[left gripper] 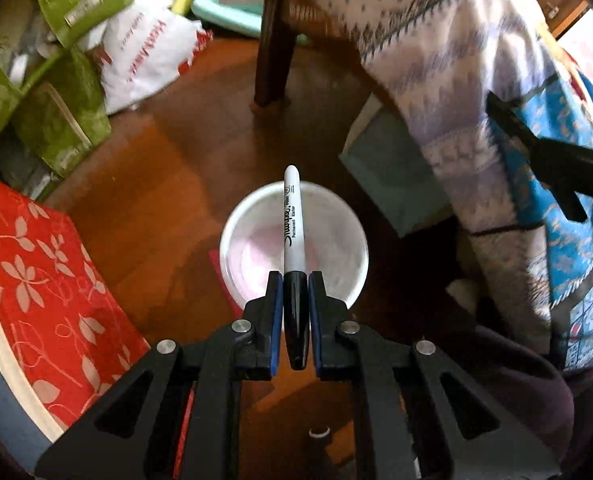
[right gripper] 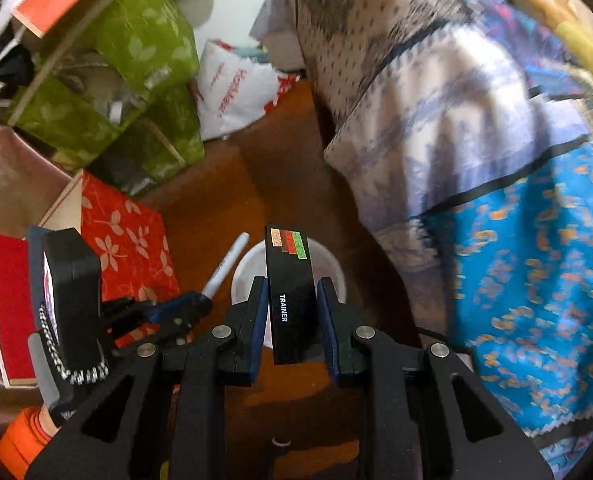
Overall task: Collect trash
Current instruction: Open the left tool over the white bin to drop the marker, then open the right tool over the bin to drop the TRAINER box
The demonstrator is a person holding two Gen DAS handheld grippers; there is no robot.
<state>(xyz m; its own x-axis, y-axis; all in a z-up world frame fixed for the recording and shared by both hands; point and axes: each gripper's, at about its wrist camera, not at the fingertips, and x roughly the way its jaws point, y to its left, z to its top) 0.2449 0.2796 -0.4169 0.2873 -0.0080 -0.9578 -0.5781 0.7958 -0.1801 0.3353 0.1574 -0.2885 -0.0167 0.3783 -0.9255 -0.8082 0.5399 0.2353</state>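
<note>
The marker (left gripper: 293, 216), white-barrelled with a black cap, is sitting clamped by its cap between the blue pads of the left hand-held gripper (left gripper: 295, 280), its barrel pointing out over the open mouth of a white bucket (left gripper: 344, 232) standing on the wooden floor (left gripper: 168, 184). The right hand-held gripper (right gripper: 292, 284) is gripping a flat black box (right gripper: 290, 292) with coloured stripes at its far end and the word TRAINER on its face; the box is hanging above the same bucket (right gripper: 330, 264). In the right wrist view the left hand-held gripper (right gripper: 200, 300) is showing just to the left, the marker (right gripper: 226, 266) slanting toward the bucket's rim. A red leaf-print box (left gripper: 44, 272) is lying to the left, green leaf-print boxes (left gripper: 56, 80) beyond it, and a patterned blanket (left gripper: 456, 80) is draping down on the right
</note>
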